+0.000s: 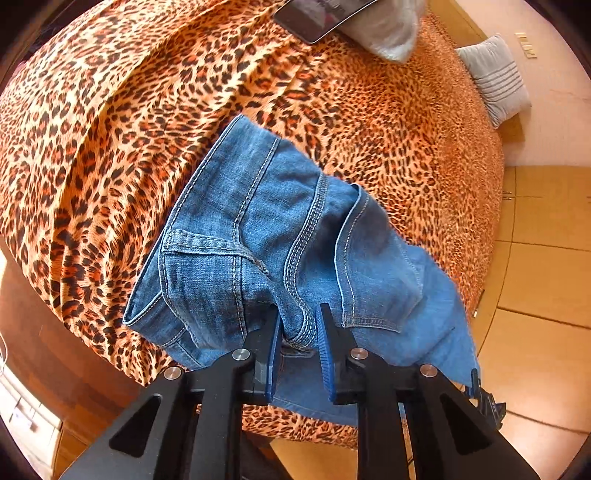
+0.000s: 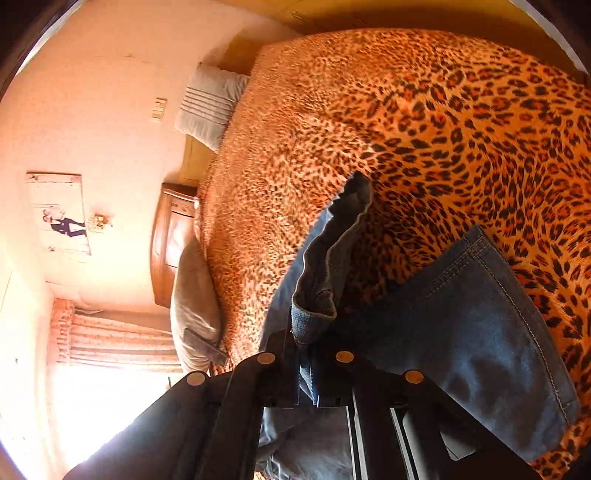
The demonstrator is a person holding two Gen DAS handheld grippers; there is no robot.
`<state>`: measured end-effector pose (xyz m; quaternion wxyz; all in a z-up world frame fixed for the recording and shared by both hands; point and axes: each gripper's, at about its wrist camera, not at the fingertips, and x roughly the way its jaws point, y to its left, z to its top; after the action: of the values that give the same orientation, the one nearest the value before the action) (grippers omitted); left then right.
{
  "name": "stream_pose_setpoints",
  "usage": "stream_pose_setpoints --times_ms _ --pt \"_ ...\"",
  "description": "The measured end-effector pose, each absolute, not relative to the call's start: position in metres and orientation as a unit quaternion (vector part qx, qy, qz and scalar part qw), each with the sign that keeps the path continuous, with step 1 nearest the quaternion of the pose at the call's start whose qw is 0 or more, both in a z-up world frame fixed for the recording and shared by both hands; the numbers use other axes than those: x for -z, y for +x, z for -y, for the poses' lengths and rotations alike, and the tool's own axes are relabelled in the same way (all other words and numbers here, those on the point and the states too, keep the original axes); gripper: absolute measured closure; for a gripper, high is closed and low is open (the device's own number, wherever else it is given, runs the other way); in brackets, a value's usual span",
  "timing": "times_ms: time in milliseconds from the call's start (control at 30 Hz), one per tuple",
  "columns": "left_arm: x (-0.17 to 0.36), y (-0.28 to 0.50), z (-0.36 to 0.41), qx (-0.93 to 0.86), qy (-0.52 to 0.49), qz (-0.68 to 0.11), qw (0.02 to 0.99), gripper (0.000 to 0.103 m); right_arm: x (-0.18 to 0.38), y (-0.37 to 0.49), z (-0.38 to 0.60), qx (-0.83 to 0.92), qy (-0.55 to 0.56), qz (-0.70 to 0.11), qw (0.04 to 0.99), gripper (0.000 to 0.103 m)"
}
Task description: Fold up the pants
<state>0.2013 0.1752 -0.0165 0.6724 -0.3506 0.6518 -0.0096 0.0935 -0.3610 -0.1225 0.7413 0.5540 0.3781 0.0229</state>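
The blue denim pants [image 1: 280, 236] hang above a bed covered with a leopard-print spread [image 1: 110, 110]. My left gripper [image 1: 298, 325] is shut on a thick stitched seam at the waist end, with a back pocket to its left. In the right wrist view the pants [image 2: 480, 325] look darker, with a hemmed edge at the right. My right gripper [image 2: 309, 339] is shut on a bunched fold of the denim; its fingertips are mostly hidden by the cloth. The tip of the right gripper [image 1: 484, 398] shows at the lower right of the left wrist view.
The spread also fills the right wrist view [image 2: 461, 110]. A dark phone or tablet [image 1: 317, 14] and a white pillow [image 1: 388, 33] lie at the far side. A grey striped pillow [image 1: 495, 77] leans on the wall. A wooden nightstand [image 2: 173, 243] stands by the bed. Tiled floor [image 1: 535, 277] lies to the right.
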Motion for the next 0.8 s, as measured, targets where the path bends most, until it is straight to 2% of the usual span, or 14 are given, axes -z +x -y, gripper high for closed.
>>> stream_pose_setpoints --times_ms 167,267,400,533,667,800 --pt "0.007 0.169 -0.185 0.032 -0.335 -0.654 0.678 0.085 0.097 0.016 0.374 -0.016 0.551 -0.367 0.749 0.100" --pt "0.041 0.156 -0.181 0.016 -0.294 -0.687 0.664 0.084 0.136 -0.036 0.381 0.040 0.558 -0.405 0.724 0.098" --pt "0.095 0.145 -0.187 -0.001 -0.329 -0.731 0.598 0.084 0.207 -0.082 0.392 0.113 0.602 -0.439 0.658 0.098" --pt "0.095 0.144 -0.189 0.005 -0.318 -0.731 0.603 0.084 0.209 -0.081 0.388 0.117 0.595 -0.437 0.664 0.097" --pt "0.087 0.146 -0.184 0.015 -0.284 -0.728 0.623 0.083 0.191 -0.072 0.387 0.117 0.528 -0.464 0.702 0.095" --pt "0.095 0.135 -0.180 0.022 -0.282 -0.740 0.610 0.081 0.205 -0.072 0.387 0.147 0.501 -0.502 0.689 0.087"
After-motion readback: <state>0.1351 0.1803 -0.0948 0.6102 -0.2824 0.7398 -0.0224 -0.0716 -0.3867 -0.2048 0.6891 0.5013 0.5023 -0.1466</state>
